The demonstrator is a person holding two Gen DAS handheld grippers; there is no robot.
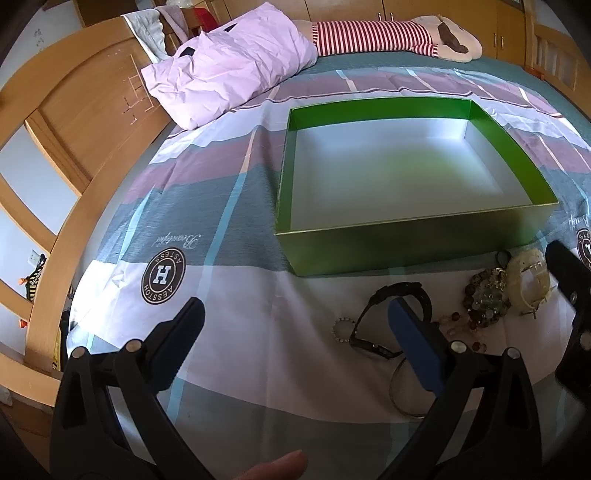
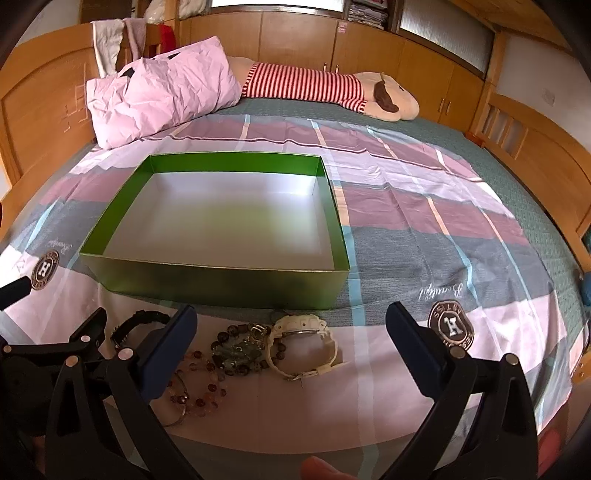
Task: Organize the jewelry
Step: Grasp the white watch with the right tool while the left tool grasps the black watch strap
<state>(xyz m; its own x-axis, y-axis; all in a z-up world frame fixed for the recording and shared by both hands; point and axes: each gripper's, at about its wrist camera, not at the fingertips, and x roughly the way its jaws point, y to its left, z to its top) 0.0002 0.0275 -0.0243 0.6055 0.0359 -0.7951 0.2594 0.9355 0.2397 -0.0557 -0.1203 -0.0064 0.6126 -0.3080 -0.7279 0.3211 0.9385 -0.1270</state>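
Note:
An empty green box (image 1: 413, 247) (image 2: 221, 282) with a white floor stands on the bedspread. In front of it lies a heap of jewelry: a black watch (image 1: 402, 291) (image 2: 127, 326), a small pearl ring bracelet (image 1: 341, 328), a metal bangle (image 1: 400, 391), bead bracelets (image 1: 484, 295) (image 2: 236, 350) and a white watch (image 1: 528, 280) (image 2: 303, 343). My left gripper (image 1: 295, 321) is open and empty, its right finger over the black watch. My right gripper (image 2: 291, 325) is open and empty, hovering above the beads and white watch. It also shows at the right edge of the left wrist view (image 1: 570, 280).
A pink pillow (image 1: 229, 70) (image 2: 162, 92) and a striped plush toy (image 1: 399, 35) (image 2: 325, 88) lie at the far side of the bed. A wooden headboard (image 1: 74, 122) runs along the left, wooden cabinets behind. The striped bedspread (image 2: 443, 229) stretches right of the box.

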